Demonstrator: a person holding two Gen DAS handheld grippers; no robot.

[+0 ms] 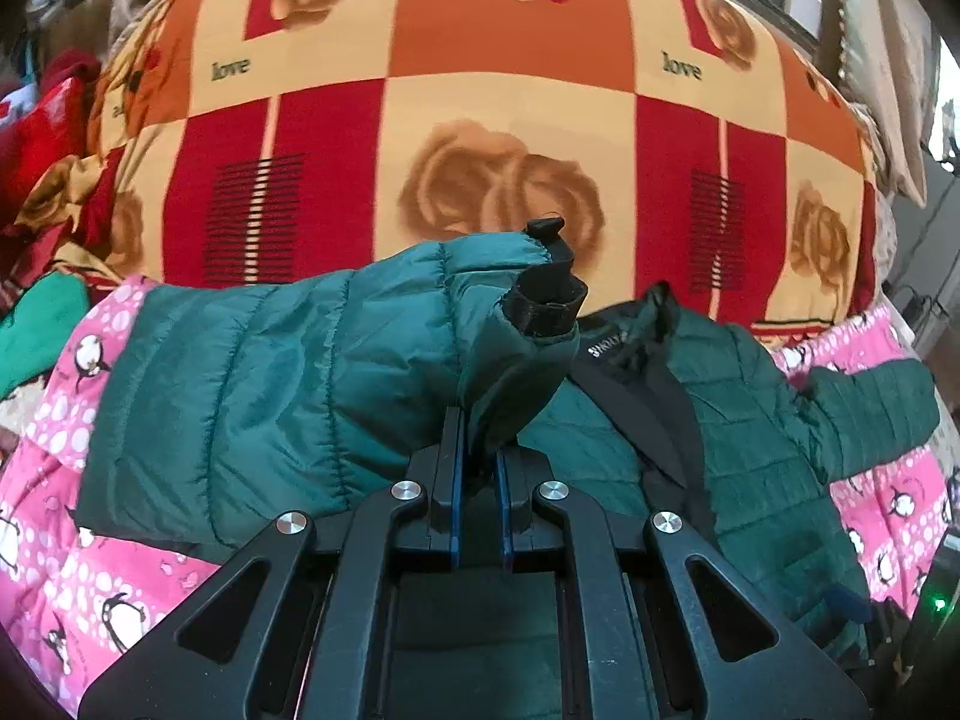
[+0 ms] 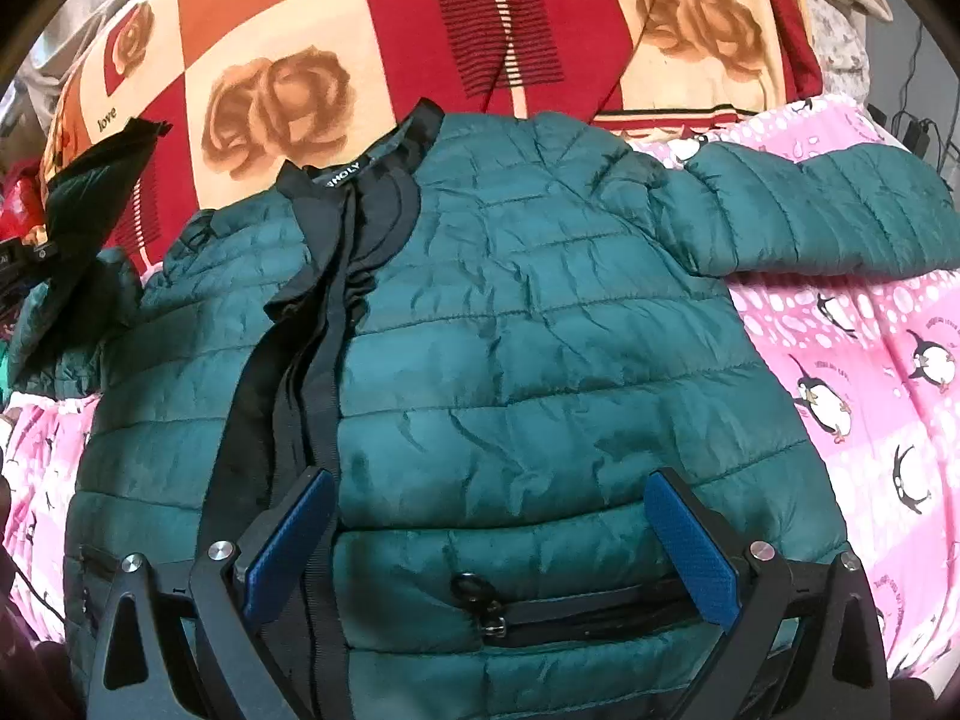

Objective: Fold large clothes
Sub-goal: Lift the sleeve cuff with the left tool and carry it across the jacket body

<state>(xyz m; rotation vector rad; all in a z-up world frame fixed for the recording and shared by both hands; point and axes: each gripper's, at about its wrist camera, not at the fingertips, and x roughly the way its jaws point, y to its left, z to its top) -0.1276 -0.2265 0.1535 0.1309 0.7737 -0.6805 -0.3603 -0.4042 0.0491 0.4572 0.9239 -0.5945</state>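
Note:
A dark green quilted jacket lies front up on a pink penguin blanket, its collar toward the far side. My left gripper is shut on the jacket's left sleeve near the black cuff and holds it raised above the body. The lifted sleeve shows at the left edge of the right wrist view. My right gripper is open and empty above the jacket's lower front, by the zip pocket. The other sleeve lies spread out to the right.
An orange, red and cream rose-patterned blanket is heaped behind the jacket. Red and green cloth is piled at the far left. Cables and a charger lie at the far right edge.

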